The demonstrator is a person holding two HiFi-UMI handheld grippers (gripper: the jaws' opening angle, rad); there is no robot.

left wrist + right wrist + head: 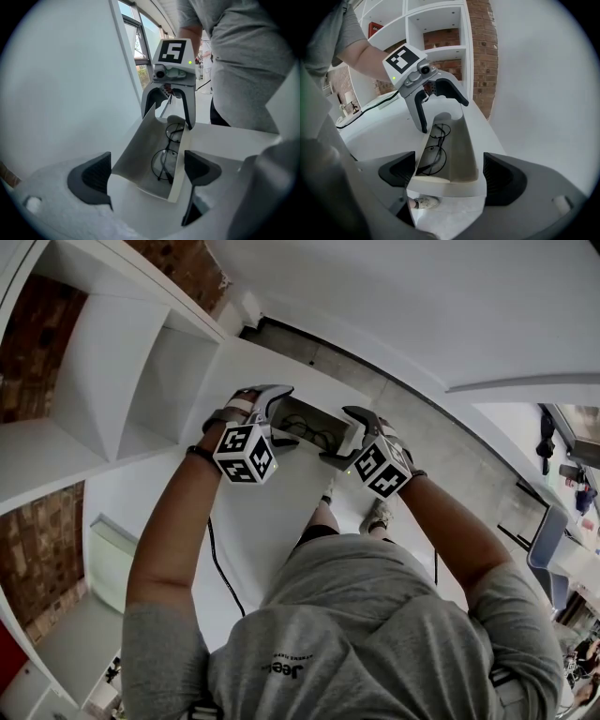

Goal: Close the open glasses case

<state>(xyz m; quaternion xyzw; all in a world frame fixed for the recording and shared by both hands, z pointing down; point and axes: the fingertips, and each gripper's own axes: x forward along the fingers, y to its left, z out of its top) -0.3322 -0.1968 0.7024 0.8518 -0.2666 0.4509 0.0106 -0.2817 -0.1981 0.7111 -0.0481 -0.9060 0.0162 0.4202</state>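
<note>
My left gripper (146, 174) and right gripper (450, 174) both stand spread wide, holding nothing, 1 straddling each end of the open glasses case (314, 427) on the white table (267, 521). I'd squeeze the 2 evenly so the lid (133, 150) folds over the glasses (165, 159) without catching them.

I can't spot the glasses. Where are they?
In the head view's middle, the glasses lie inside the open glasses case on the white table, between the left gripper and right gripper.

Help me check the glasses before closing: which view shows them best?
Left gripper view: both round lenses of the glasses show plainly inside the open case. The right gripper view shows them foreshortened; the head view, only tiny.
</note>
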